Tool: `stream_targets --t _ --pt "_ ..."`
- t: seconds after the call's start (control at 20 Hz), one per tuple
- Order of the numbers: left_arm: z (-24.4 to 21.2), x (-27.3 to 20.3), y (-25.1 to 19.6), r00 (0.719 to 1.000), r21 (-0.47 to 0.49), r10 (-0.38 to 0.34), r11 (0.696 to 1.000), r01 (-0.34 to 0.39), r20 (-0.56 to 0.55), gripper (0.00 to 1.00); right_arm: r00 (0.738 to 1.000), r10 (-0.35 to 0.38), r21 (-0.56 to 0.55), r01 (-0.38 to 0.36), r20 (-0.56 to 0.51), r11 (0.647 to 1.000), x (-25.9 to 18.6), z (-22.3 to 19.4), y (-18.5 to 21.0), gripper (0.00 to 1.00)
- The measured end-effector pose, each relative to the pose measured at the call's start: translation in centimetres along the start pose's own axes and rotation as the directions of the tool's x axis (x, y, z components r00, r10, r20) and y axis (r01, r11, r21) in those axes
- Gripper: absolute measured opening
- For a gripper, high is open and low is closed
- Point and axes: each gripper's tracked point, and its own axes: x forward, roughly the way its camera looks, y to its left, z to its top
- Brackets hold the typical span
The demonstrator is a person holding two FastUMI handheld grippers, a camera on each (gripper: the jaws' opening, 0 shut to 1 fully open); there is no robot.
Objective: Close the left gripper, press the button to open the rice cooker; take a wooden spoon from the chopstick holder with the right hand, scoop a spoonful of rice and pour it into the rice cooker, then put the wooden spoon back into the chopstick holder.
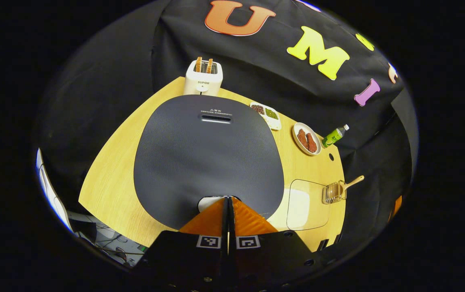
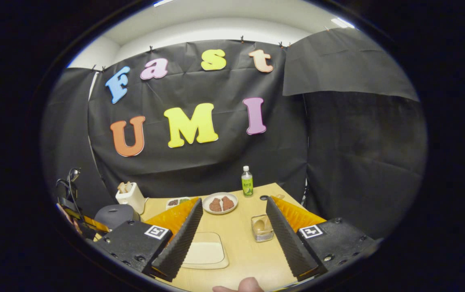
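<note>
In the left gripper view my left gripper (image 1: pixel 228 199) is shut, its tips just above the pale button (image 1: pixel 207 201) at the near edge of the dark grey rice cooker lid (image 1: pixel 208 154), which is closed. A wire chopstick holder (image 1: pixel 333 192) with a wooden spoon (image 1: pixel 352 182) stands to the right, next to a clear box of rice (image 1: pixel 307 204). In the right gripper view my right gripper (image 2: pixel 232 231) hangs open above the table, short of the chopstick holder (image 2: pixel 262 228) and the rice box (image 2: pixel 206 250). The rice cooker (image 2: pixel 114 215) and the other gripper (image 2: pixel 72 211) sit at far left.
A white toaster (image 1: pixel 202 77) with toast stands behind the cooker. A tray of beans (image 1: pixel 266 114), a plate of brown food (image 1: pixel 307 139) and a green bottle (image 1: pixel 335 136) line the back of the wooden table (image 1: pixel 110 182). A fingertip (image 2: pixel 248 286) shows at the bottom edge.
</note>
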Motion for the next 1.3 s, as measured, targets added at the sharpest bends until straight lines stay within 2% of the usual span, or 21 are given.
stream_targets --t 0.15,0.25,0.4,0.7,1.0,1.1,1.15,1.2,1.25,1.3 --pt "0.4 -1.8 -0.5 1.0 -0.018 0.003 1.0 -0.003 0.022 0.0 1.0 0.003 0.001 -0.003 0.006 1.0 -0.5 0.4 -0.3 1.0" --pt "2.2 -3.2 -1.3 0.994 0.01 -0.016 1.0 0.015 0.107 0.0 1.0 -0.002 -0.006 0.003 0.018 1.0 -0.8 0.8 -0.6 1.0" --pt "5.7 -5.6 -2.1 0.969 0.045 -0.022 0.999 0.011 0.244 0.0 1.0 0.002 -0.007 -0.002 0.013 1.0 -1.0 0.7 -0.5 0.99" --pt "11.6 -9.6 -3.3 0.879 0.1 -0.023 0.995 -0.028 0.477 0.0 0.999 0.015 -0.026 -0.014 0.034 1.0 -1.2 1.8 -0.4 1.0" --pt "14.2 -12.5 -4.4 0.805 0.099 -0.054 0.995 -0.006 0.591 0.0 0.999 0.023 -0.046 -0.021 0.041 0.999 -1.1 2.2 -0.2 0.99" --pt "14.6 -13.7 -4.8 0.769 0.126 -0.067 0.992 -0.017 0.635 0.01 0.999 0.037 -0.05 -0.035 0.034 0.998 -0.8 2.2 -0.1 0.99" --pt "14.9 -14.2 -5.1 0.755 0.14 -0.077 0.99 -0.019 0.652 0.19 0.999 0.04 -0.048 -0.038 0.03 0.998 -0.7 2.1 -0.2 1.0" --pt "14.8 -14.6 -5.5 0.743 0.153 -0.087 0.988 -0.021 0.664 0.06 0.999 0.04 -0.049 -0.039 0.028 0.998 -0.5 2.3 -0.3 0.99" --pt "14.7 -15.0 -5.8 0.735 0.163 -0.093 0.986 -0.025 0.671 0.09 0.999 0.04 -0.052 -0.039 0.029 0.998 -0.4 2.3 -0.4 0.99" --pt "14.7 -15.3 -5.9 0.728 0.172 -0.095 0.985 -0.033 0.679 0.04 0.999 0.042 -0.057 -0.04 0.03 0.998 -0.2 2.5 -0.4 0.99"
